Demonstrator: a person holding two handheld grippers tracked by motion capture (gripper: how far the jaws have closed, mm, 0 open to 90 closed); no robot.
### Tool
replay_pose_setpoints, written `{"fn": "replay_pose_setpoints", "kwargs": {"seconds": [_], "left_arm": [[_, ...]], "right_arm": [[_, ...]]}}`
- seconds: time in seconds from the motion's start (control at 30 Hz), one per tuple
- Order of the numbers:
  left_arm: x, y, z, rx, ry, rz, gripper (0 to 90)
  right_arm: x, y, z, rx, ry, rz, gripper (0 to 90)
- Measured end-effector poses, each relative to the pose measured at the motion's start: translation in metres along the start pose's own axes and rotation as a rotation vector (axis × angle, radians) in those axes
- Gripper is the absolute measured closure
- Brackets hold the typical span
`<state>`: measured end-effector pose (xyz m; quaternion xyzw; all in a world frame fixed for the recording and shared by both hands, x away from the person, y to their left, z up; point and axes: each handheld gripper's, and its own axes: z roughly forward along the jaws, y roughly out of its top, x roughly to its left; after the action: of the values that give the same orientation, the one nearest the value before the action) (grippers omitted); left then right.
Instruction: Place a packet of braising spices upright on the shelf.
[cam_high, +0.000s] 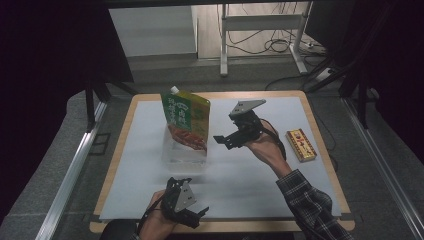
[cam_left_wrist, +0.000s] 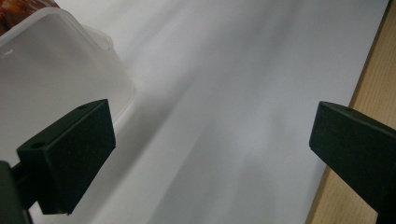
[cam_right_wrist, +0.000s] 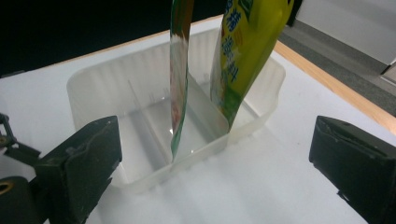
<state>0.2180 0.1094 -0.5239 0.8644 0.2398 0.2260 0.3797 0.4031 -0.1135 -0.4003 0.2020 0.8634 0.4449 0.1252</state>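
A green and yellow spouted food pouch stands upright in a clear plastic tub on the white mat. The right gripper view shows the pouch leaning on a divider inside the tub. My right gripper hovers just right of the pouch, its jaws wide apart and empty. My left gripper rests near the table's front edge, open, with bare mat between its jaws; the tub's corner sits to the left of them.
A small red and yellow box lies flat on the mat near the right edge. The wooden table edge runs close to the left gripper. Metal rails flank the table on both sides.
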Motion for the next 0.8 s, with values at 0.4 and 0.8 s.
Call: {"fn": "replay_pose_setpoints", "kwargs": {"seconds": [0.4,0.8], "left_arm": [[0.0,0.0,0.001,0.003,0.001,0.005,0.2],[-0.001,0.0,0.002,0.006,0.001,0.006,0.2]], "right_arm": [[0.002,-0.026,-0.007,0.017,-0.029,0.016,2.3],[-0.006,-0.055,-0.019,0.026,-0.063,0.054,2.3]]}}
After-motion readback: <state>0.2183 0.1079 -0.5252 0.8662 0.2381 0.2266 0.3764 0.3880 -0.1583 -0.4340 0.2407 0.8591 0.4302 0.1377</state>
